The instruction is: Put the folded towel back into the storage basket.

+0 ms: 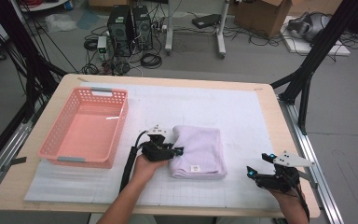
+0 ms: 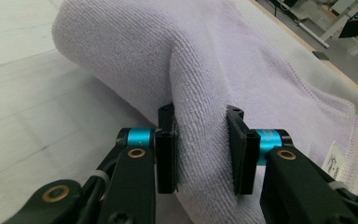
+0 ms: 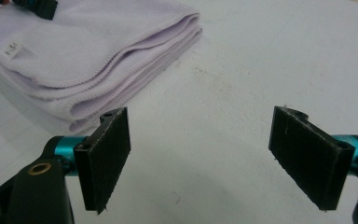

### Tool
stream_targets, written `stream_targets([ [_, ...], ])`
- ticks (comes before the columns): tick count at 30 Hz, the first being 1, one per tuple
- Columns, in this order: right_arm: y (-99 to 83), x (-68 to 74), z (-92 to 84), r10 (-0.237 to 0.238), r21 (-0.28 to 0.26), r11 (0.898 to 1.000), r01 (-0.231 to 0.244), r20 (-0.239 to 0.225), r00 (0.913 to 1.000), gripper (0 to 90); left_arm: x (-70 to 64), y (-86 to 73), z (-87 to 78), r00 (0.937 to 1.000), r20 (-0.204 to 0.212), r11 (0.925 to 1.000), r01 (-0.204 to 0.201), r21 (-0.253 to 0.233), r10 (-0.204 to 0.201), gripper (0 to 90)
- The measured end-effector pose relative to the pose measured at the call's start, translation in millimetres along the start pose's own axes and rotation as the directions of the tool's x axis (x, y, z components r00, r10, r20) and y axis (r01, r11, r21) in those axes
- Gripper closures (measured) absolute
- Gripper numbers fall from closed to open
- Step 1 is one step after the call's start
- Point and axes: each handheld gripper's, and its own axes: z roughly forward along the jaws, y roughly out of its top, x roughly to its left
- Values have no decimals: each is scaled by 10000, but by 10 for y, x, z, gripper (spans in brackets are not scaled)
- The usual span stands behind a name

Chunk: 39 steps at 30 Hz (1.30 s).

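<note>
A folded lilac towel (image 1: pixel 200 149) lies on the white gridded mat in the middle of the table, with a small white label near its front edge. My left gripper (image 1: pixel 176 148) is at the towel's left edge. In the left gripper view the towel (image 2: pixel 191 56) bunches up between the two black pads of that gripper (image 2: pixel 200 149), which press into the thick fold from both sides. My right gripper (image 1: pixel 258 164) rests near the table's front right corner, apart from the towel. Its jaws (image 3: pixel 205 158) stand wide open over bare mat, with the towel's (image 3: pixel 88 51) layered edge to the upper left.
A pink plastic basket (image 1: pixel 50 134) with nothing in it stands at the left of the table, beside the left hand. The white mat (image 1: pixel 242 107) covers most of the wooden tabletop. Beyond the table are computer towers, cables and black frame legs.
</note>
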Motion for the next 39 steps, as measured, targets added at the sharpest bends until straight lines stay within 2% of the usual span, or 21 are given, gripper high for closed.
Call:
stream_targets([
  [5,0,6,10,8,22,10000,-8,-54,10000,196,81,-73,-87,9995,-153,9995,280,-130,-282,673],
  [7,2,12,18,26,58,10000,-25,-77,10000,196,66,-73,-56,9985,-378,9992,405,1,-404,596],
  [10,8,26,28,-2,74,10000,2,-114,9999,196,50,-69,-6,9964,-428,9970,740,247,-729,439],
  [11,10,25,31,-23,65,10000,24,-115,9999,196,50,-69,-6,9964,-428,9970,740,247,-729,426],
  [12,12,25,33,-30,67,10000,31,-117,9999,196,33,-62,7,9937,-568,9950,975,217,-961,425],
  [14,15,24,36,-48,68,10000,49,-141,9999,196,33,-61,12,9922,-689,9941,1060,223,-1043,465],
  [17,19,24,37,-39,52,10000,39,-139,9999,196,42,-64,18,9917,-491,9926,1199,202,-1187,618],
  [19,20,24,36,-13,31,10000,13,-137,9999,196,36,-62,14,9925,-461,9933,1145,169,-1136,663],
  [22,17,13,23,75,-4,10000,-75,-132,9999,196,18,-59,-18,9973,-287,9976,677,-137,-680,683],
  [23,15,9,23,56,-35,10000,-57,-123,9999,196,18,-59,-18,9973,-287,9976,677,-137,-680,686],
  [25,14,7,20,62,-28,10000,-63,-124,9999,196,-8,-49,-47,9994,-214,9987,280,-415,-290,688],
  [26,12,5,18,78,-27,10000,-78,-118,9999,196,-45,-36,-77,10000,-76,9969,-12,-781,6,691],
  [27,12,4,18,66,-24,10000,-66,-116,9999,196,-45,-36,-77,10000,-76,9969,-12,-781,6,692],
  [28,13,5,18,85,-32,10000,-85,-120,9999,196,-83,-18,-117,9993,12,9933,-361,-1100,364,694],
  [30,13,5,18,55,-45,10000,-55,-126,9999,196,-126,1,-162,9969,63,9868,-761,-1427,778,695],
  [31,13,7,18,90,-34,10000,-91,-116,9999,196,-126,1,-162,9969,63,9868,-761,-1427,778,697],
  [32,12,7,19,90,-28,10000,-90,-118,9999,196,-175,27,-209,9919,47,9778,-1242,-1690,1269,697],
  [33,11,8,19,95,-8,10000,-95,-125,9999,196,-198,43,-235,9885,57,9725,-1477,-1801,1511,698],
  [34,10,6,24,51,-55,10000,-52,-114,9999,196,-198,43,-235,9885,57,9725,-1477,-1801,1511,698],
  [35,12,9,24,77,-28,10000,-77,-126,9999,196,-245,74,-287,9812,28,9610,-1886,-2025,1931,698],
  [39,14,10,23,107,-66,9999,-109,-188,9998,196,-322,135,-377,9698,35,9466,-2371,-2186,2437,698],
])
